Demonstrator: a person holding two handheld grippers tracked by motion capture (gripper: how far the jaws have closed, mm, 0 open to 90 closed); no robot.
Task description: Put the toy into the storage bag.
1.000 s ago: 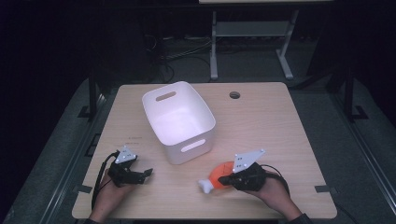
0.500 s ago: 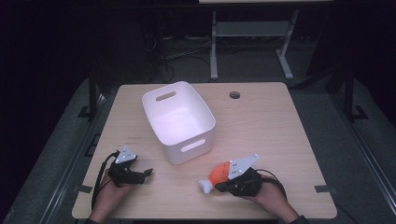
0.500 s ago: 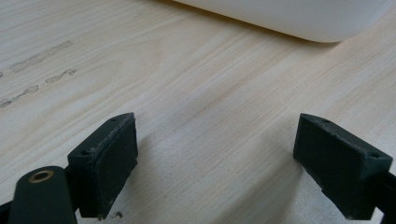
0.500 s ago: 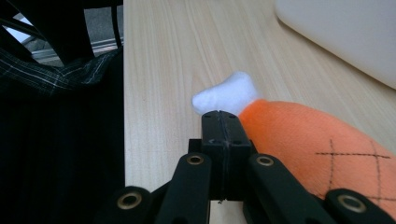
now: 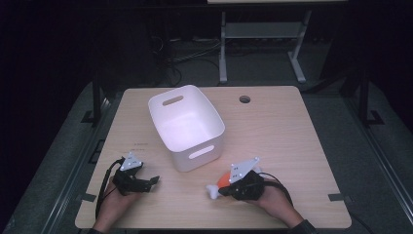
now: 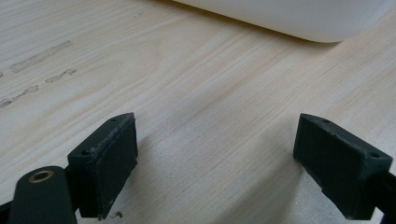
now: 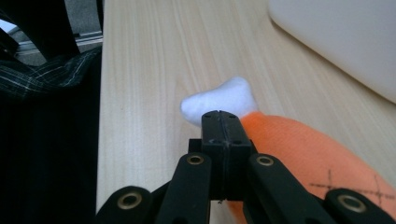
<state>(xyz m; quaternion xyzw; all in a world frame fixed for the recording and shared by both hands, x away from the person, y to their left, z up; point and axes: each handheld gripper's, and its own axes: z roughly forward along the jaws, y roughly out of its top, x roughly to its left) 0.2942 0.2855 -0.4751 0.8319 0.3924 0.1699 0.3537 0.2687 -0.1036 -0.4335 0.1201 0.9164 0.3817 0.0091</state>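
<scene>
The right tongs (image 7: pixel 219 140) have their jaws pressed flat together with nothing caught between them. Just beside them, on their right in the right gripper view, lies a plush drumstick toy (image 7: pixel 299 149): an orange body with a white knob at its far end, the knob poking out past the jaw tips. Whether the jaws' side touches the plush I cannot tell, but they do not pinch it. The toy's long axis runs nearly along the line of the tongs, so a grasp would, I judge, call for opening them and shifting sideways over the orange body, or turning to cross it.

In the high view the right tongs (image 5: pixel 226 189) sit at the near edge of the worktop (image 5: pixel 292 136), with the toy (image 5: pixel 219 184) on the worktop's surface just in front of the hand, its white end pointing toward the person's left. The right hand is plainly the nearer one.

The left tongs (image 6: pixel 219 163) are spread wide, both pads over bare wood, holding nothing; in the high view they (image 5: pixel 148 181) rest low on the left side, well apart from the toy.

Between and beyond the two stands a white plastic bin (image 5: pixel 187 129) with handle slots, open and apparently empty, near the toy.

The toy looks soft and smooth, bright orange with faint dark stitched crosses on its side, likely easy to squeeze.
</scene>
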